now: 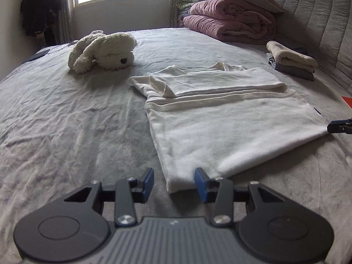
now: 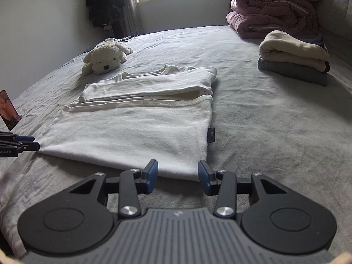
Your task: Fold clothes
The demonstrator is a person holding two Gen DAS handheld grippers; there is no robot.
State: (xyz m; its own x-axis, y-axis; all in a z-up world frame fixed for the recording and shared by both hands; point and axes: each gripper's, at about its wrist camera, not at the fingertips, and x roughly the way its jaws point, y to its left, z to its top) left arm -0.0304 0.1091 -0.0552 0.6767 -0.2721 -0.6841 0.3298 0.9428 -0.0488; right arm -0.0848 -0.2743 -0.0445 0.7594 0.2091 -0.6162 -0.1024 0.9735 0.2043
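**A:** What are you working with here?

**B:** A white shirt (image 1: 231,127) lying flat on the bed (image 1: 66,121), its sleeves already folded in across the chest. The bottom hem is nearest you. Your left claw (image 1: 173,182) stands open with the near left corner of the hem between its pads, and your right claw (image 2: 178,179) stands open the same way at the near right corner. Neither has closed on the cloth.

**A:** How will it handle?

**B:** I'd judge it light, soft and limp. It won't hold any shape, so a hold at one point would let it sag and undo the sleeve folds. It looks like a thick knit, not slippery, so the pads should grip well.

**A:** Where do you take hold?

**B:** Right at those two hem corners ahead of your claws, catching both layers. Keep both claws level so the edge stays straight. The folded stack (image 2: 292,61) sits far ahead to your right.
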